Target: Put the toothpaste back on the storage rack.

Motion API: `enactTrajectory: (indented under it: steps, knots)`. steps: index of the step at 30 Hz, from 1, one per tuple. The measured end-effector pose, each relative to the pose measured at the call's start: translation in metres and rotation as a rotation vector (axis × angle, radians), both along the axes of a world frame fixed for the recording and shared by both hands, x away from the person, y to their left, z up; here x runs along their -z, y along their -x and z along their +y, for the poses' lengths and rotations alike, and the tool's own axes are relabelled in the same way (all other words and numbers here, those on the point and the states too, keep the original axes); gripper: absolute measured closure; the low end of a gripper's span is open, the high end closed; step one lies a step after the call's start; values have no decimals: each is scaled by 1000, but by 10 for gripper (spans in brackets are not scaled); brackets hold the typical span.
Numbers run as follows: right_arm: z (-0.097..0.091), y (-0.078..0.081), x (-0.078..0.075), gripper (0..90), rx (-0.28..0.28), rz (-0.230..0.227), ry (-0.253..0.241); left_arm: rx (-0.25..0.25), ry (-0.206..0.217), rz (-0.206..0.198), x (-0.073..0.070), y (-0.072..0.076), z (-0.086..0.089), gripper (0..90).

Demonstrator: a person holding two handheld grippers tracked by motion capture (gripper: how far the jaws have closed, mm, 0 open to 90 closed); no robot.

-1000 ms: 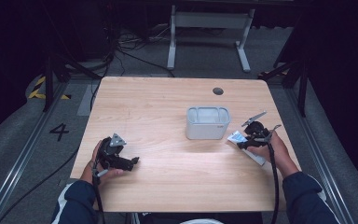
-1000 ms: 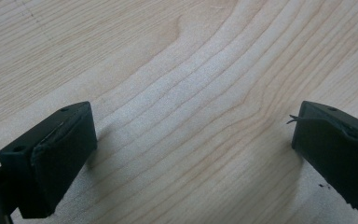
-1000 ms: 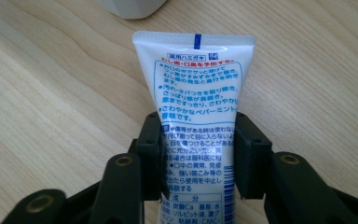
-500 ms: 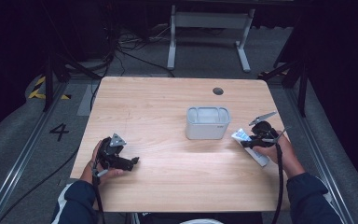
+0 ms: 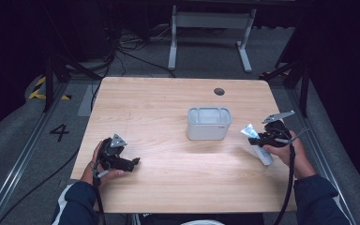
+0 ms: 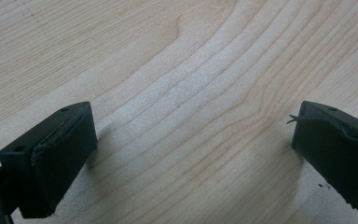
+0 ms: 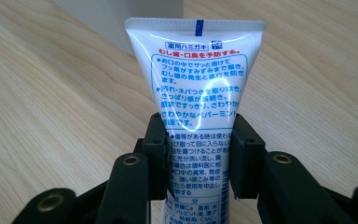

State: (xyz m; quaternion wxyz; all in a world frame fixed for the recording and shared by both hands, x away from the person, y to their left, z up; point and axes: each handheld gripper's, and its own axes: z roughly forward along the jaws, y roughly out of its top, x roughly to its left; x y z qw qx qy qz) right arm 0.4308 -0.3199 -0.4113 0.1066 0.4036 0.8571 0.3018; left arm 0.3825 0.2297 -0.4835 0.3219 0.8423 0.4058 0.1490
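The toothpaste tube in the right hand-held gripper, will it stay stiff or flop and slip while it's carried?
The toothpaste tube is probably soft: the right hand-held gripper clamps its lower body, and the walls taper to a flat crimped end. Its glossy skin shows glare, so it may slip. It looks light and holds its shape beyond the jaws.

White tube (image 7: 198, 88), blue and red print

gripper (image 6: 193, 154) jaws wide apart, wooden table (image 6: 177, 70) beneath

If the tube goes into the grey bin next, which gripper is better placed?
Right. The right gripper is shut on the tube beside the bin; the left gripper is open, farther off.
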Motion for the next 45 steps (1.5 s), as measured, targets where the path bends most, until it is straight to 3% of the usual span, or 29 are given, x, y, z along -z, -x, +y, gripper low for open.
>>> enactTrajectory:
  steps: [10, 16, 32, 45]
  knots:
    - [-18, 10, -19, 654, 30, -79, -88, 1, -1, -1, 0, 0, 0, 3]
    - [-20, 12, -26, 654, 27, -114, -106, 1, -1, 0, 0, 0, 0, 3]
    - [-13, 19, -43, 654, 3, -233, -157, 1, -1, 0, 0, 0, 0, 3]
    - [1, 22, -66, 655, -33, -315, -218, 0, 0, 0, 0, 0, 0, 3]
